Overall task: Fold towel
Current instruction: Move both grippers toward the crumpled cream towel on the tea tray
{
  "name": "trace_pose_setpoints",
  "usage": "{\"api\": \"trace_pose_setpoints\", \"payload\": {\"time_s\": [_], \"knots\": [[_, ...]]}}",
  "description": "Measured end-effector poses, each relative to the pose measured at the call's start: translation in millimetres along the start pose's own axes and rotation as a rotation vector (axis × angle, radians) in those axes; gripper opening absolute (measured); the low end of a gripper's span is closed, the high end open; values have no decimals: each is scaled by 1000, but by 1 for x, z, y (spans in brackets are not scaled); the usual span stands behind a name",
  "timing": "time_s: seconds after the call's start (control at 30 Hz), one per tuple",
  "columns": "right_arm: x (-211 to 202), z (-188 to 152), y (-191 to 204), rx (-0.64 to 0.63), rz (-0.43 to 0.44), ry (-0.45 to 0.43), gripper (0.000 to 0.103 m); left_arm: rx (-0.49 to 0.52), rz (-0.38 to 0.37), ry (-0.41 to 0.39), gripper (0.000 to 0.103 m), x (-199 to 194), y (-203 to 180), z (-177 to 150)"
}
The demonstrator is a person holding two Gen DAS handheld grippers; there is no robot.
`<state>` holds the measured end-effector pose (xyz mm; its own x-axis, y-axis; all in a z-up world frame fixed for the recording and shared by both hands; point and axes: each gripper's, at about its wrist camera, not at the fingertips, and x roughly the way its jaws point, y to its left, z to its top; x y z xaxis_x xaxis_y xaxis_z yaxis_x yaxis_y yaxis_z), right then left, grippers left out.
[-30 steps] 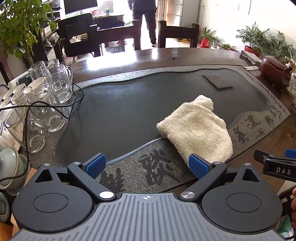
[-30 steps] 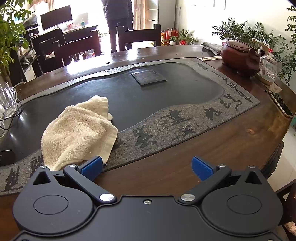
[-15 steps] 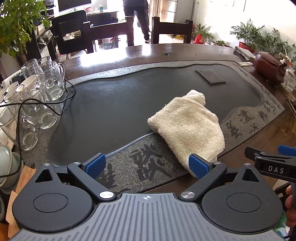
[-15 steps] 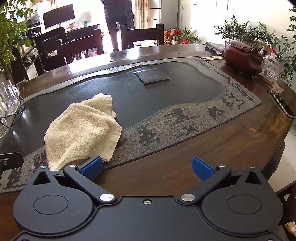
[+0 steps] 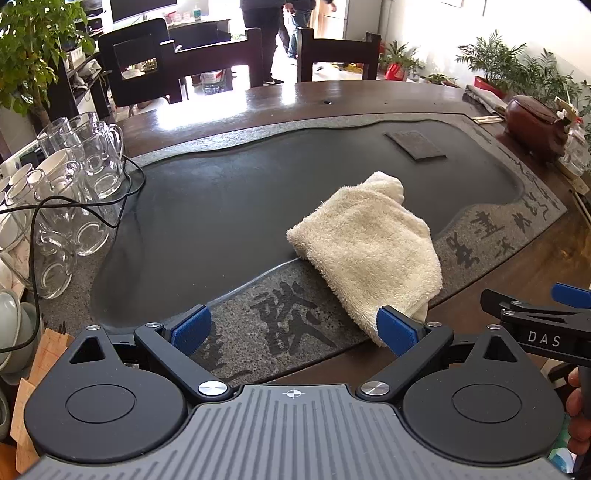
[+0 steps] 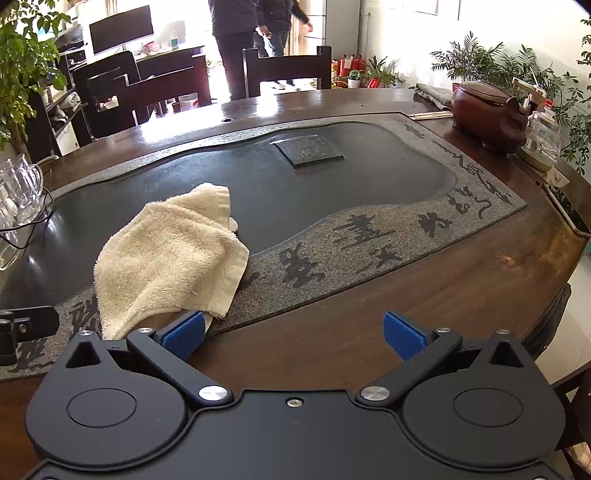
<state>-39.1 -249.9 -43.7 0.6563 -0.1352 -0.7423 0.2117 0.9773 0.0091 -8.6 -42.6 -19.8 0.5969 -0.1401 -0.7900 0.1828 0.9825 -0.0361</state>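
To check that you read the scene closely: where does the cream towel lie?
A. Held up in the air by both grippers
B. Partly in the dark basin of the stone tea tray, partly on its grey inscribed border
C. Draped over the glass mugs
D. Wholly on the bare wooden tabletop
B: the towel spans the tea tray basin and its grey border, and no fingers grip it.

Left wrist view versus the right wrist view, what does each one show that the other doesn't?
Only the left wrist view shows the white cups and bowls beside the glass mugs, and the right gripper from the side. Only the right wrist view shows the monitor. Both show the towel crumpled on the stone tea tray, ungripped, both grippers open, and the brown pot.
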Motion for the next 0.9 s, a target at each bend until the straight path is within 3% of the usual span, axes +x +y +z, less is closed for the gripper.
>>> {"api": "trace_pose_setpoints", "payload": {"time_s": [0.9], "knots": [[0,-2,-2,4,-2,12,103,20,-2,57,97,7,-9,-2]]}}
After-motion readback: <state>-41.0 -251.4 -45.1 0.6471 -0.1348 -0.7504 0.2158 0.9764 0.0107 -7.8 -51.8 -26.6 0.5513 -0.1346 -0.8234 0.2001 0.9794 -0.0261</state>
